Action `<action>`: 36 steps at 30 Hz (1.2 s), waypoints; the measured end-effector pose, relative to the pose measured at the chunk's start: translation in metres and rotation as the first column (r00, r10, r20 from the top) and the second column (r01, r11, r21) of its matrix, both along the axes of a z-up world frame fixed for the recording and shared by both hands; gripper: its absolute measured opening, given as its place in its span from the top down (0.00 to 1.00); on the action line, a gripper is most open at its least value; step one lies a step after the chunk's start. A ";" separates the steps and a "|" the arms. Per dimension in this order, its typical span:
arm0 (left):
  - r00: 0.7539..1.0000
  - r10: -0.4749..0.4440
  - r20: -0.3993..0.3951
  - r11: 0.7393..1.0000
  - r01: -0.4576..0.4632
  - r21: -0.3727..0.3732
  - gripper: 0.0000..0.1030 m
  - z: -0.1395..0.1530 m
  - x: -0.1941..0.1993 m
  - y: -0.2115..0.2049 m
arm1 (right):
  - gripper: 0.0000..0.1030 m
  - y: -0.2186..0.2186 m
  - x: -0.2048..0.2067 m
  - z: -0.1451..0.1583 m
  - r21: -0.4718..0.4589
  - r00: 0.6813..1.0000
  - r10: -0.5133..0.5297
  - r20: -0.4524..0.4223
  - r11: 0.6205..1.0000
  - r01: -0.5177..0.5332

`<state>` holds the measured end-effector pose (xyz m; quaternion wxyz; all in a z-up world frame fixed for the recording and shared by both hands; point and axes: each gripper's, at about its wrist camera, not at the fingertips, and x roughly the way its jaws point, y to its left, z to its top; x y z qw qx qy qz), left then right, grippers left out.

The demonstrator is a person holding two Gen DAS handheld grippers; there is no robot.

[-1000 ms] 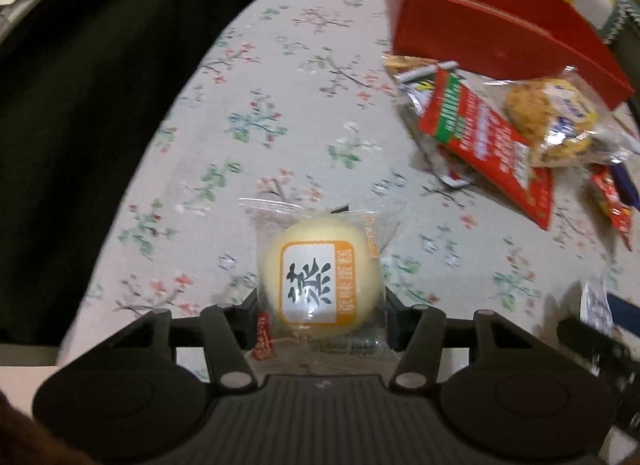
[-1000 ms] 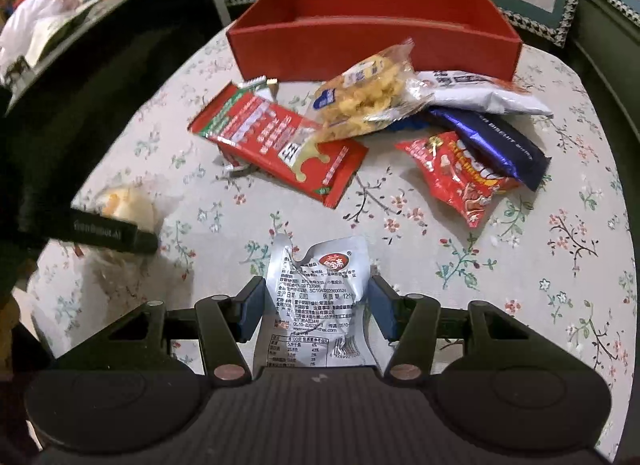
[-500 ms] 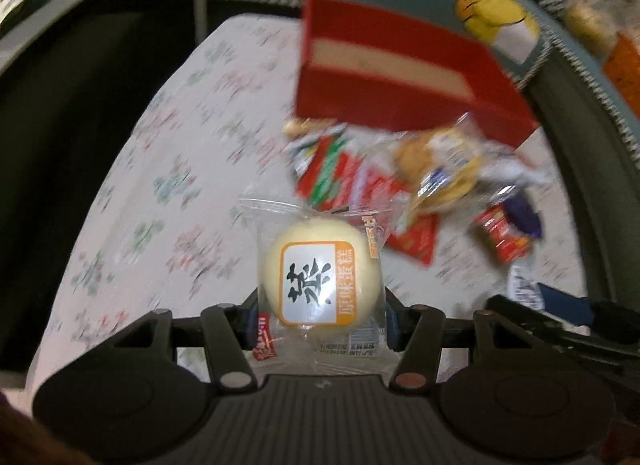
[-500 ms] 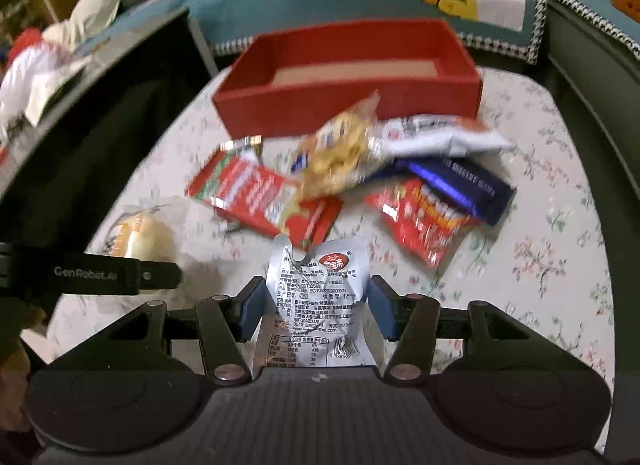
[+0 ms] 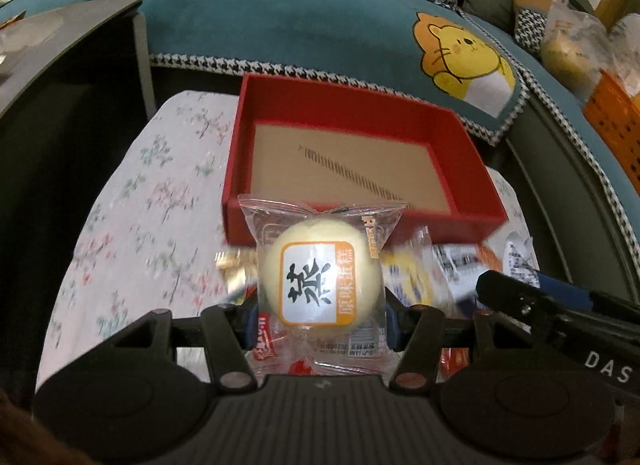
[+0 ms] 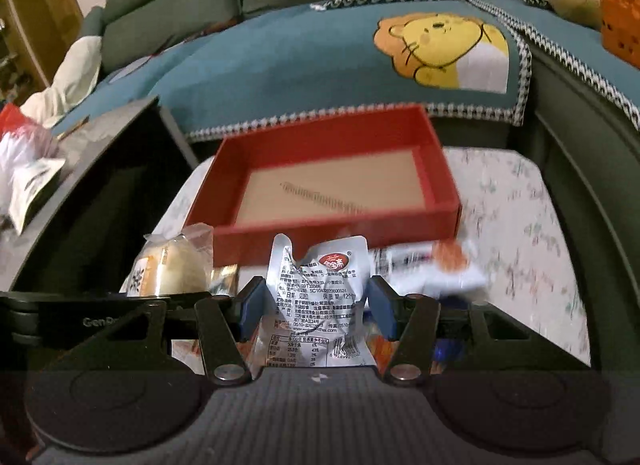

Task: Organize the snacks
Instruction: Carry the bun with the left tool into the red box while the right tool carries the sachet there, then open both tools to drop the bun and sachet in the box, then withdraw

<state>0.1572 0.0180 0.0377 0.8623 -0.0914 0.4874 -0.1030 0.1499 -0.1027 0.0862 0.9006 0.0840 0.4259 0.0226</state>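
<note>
Left wrist view: left gripper [image 5: 318, 319] is clamping a cake [image 5: 320, 279], a pale round bun sealed in a clear wrapper with an orange and white label, its blue pads pressing the wrapper from both sides.
Cake position: it is hanging above the table [image 5: 132, 225], just short of the box's near wall, which is showing behind its top edge.
Box: a red box [image 5: 352, 225] with a tan floor is sitting at 12 o'clock from the cake, holding nothing but a thin dashed strip across its floor.
Right wrist view: right gripper [image 6: 316, 307] is pinching a pouch [image 6: 316, 297], silver with small print and a red logo near its top, held upright between the blue pads.
Pouch position: it is hovering at the box's [image 6: 320, 233] near wall, at 6 o'clock from the tan floor.
Neighbours: the cake [image 6: 172, 269] is showing at 9 o'clock from the pouch, just beside it, and the right gripper [image 5: 532, 297] is reaching in at 3 o'clock in the left view.
Loose snacks: a blurred heap [image 6: 432, 269] is lying on the table [image 6: 520, 225] at 3 o'clock from the pouch, against the box's front; I cannot tell the packs apart.
Beyond the box: a teal blanket [image 5: 320, 25] with a yellow lion [image 5: 464, 61] is draping the sofa at 12 o'clock.
</note>
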 end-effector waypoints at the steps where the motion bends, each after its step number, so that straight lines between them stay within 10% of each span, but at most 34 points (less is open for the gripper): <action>1: 1.000 0.002 -0.001 1.000 -0.002 -0.003 0.20 0.000 0.008 -0.002 | 0.39 -0.001 0.008 0.000 -0.004 1.000 -0.001 0.003 1.000 0.001; 18: 0.999 0.037 0.007 0.998 -0.038 0.050 0.20 -0.027 0.124 -0.025 | 0.39 -0.021 0.125 -0.033 -0.087 1.000 0.017 0.011 0.996 -0.016; 36: 0.999 0.024 -0.043 0.986 -0.017 0.167 0.20 -0.073 0.142 -0.049 | 0.35 -0.034 0.156 -0.078 -0.097 1.000 0.002 -0.031 0.995 -0.005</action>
